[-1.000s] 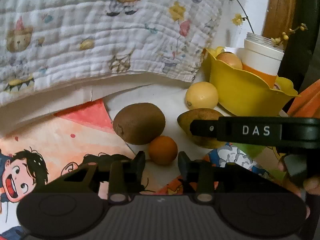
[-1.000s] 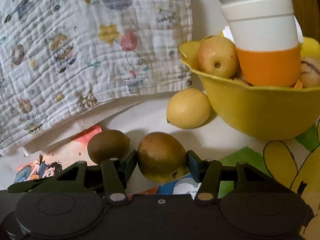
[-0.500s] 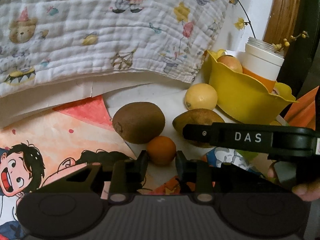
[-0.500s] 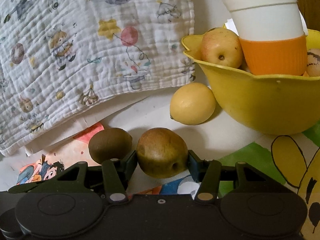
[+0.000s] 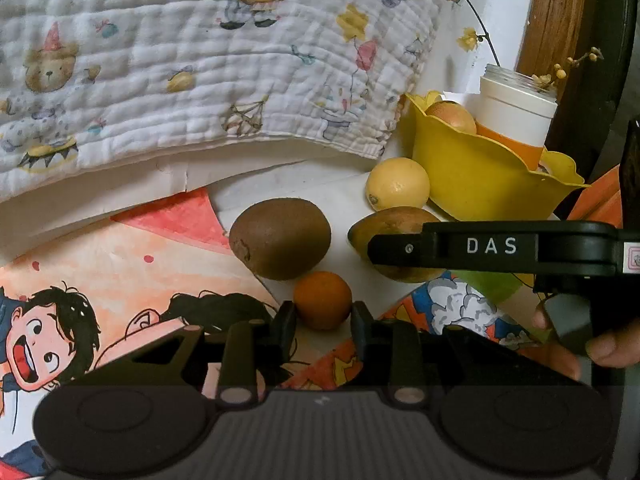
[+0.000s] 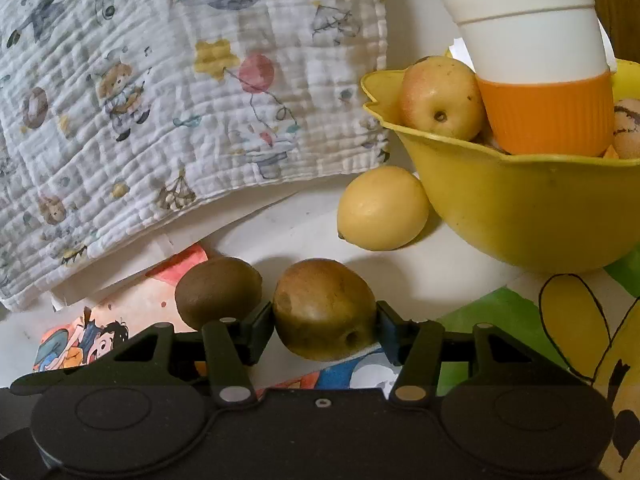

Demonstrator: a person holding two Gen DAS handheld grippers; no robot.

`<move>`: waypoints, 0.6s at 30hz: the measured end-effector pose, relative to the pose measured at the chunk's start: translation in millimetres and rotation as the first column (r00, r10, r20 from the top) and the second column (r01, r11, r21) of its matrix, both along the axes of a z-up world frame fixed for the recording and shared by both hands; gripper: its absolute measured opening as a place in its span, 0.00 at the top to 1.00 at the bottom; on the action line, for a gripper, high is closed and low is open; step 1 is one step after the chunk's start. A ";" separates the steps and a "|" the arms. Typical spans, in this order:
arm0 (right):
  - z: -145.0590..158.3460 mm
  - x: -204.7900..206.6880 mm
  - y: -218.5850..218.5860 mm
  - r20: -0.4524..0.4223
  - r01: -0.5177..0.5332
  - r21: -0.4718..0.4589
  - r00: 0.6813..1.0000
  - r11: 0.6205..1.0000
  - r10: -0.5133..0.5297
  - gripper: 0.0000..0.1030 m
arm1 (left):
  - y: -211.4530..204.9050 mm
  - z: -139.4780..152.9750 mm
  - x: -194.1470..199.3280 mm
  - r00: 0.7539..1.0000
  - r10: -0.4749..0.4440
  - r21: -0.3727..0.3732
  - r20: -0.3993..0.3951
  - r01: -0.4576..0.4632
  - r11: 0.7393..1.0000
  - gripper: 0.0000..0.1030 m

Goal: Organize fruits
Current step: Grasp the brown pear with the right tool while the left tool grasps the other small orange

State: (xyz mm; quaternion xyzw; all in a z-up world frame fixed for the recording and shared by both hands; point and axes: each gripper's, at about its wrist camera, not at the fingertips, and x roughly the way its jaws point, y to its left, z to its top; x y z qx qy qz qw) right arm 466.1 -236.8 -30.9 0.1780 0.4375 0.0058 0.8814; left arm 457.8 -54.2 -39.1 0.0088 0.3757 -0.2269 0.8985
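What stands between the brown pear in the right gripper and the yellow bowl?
The lemon lies against the yellow bowl on its near left; the cup and an apple fill much of the bowl. The right gripper clamps the brown pear.

I saw a small orange (image 5: 322,300), round and smooth, sitting between my left gripper's (image 5: 323,322) fingertips, just in front of a brown fuzzy kiwi (image 5: 280,238) lying on its side. A brownish-green pear (image 6: 324,309), speckled and lying sideways with its calyx end toward the camera, sat pinched between the fingers of my right gripper (image 6: 325,326). Behind it a pale yellow lemon (image 6: 382,208) rested against the yellow bowl (image 6: 532,216), whose wavy rim held a yellow-red apple (image 6: 440,98) and another fruit I could barely make out.
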 end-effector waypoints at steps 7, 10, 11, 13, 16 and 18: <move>-0.5 0.6 2.5 0.005 0.009 -0.014 1.000 1.000 -0.009 0.44 | -2.4 -0.4 3.1 1.000 0.009 0.006 0.002 -0.009 1.000 0.63; -1.3 1.0 3.1 0.011 0.011 -0.020 1.000 1.000 -0.011 0.45 | -5.5 -0.2 6.0 1.000 0.014 0.007 0.002 -0.014 1.000 0.63; -1.6 1.0 3.1 0.014 0.012 -0.021 1.000 1.000 -0.011 0.45 | -6.1 -0.1 6.5 1.000 0.014 0.007 0.003 -0.014 1.000 0.63; -1.9 0.7 2.7 0.019 0.009 -0.021 1.000 1.000 -0.008 0.46 | -6.8 -0.3 7.4 1.000 0.015 0.001 0.002 -0.015 1.000 0.65; -1.7 0.4 2.1 0.019 0.006 -0.019 1.000 1.000 -0.005 0.46 | -5.8 -0.3 6.9 1.000 0.014 -0.006 -0.005 -0.014 1.000 0.67; -1.5 -0.2 1.2 0.018 0.004 -0.016 1.000 1.000 -0.003 0.46 | -3.7 0.7 4.8 1.000 0.012 -0.005 -0.012 -0.012 1.000 0.67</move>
